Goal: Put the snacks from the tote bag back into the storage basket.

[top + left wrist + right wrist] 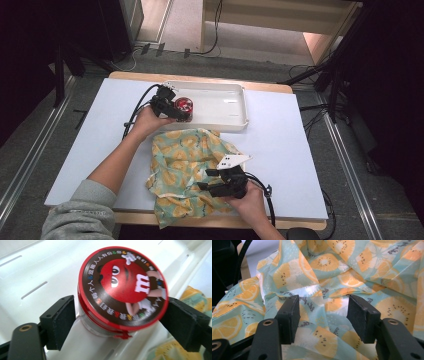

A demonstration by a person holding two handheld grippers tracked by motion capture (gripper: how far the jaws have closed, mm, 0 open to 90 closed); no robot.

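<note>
Straddling a small jar (120,292), the left gripper (172,109) stands at the near left corner of a white tray (235,105) at the far side of the table (285,150). In the left gripper view its jaws sit wide apart on either side of the jar, level with the lid (122,282); the left pad shows a gap, the right pad lies at the lid's rim, and contact there cannot be confirmed, so no grip is evident. The jar stands inside the tray, slightly tilted in this view. It is judged rigid and light: a clear body under a glossy red printed lid. The smooth wall and lid are probably slippery, so the best hold is across the body just below the lid's overhang, where the rim would stop a downward slip.

The right gripper (212,181) rests over a crumpled cloth (185,160) with an orange-slice print, near the table's front edge. Its jaws are apart with cloth lying between them, unpinched. The cloth is judged soft, limp and light; a raised fold or hem gives the surest pinch.

Count: one jar, one lid, one tray, one cloth, two grippers.
</note>
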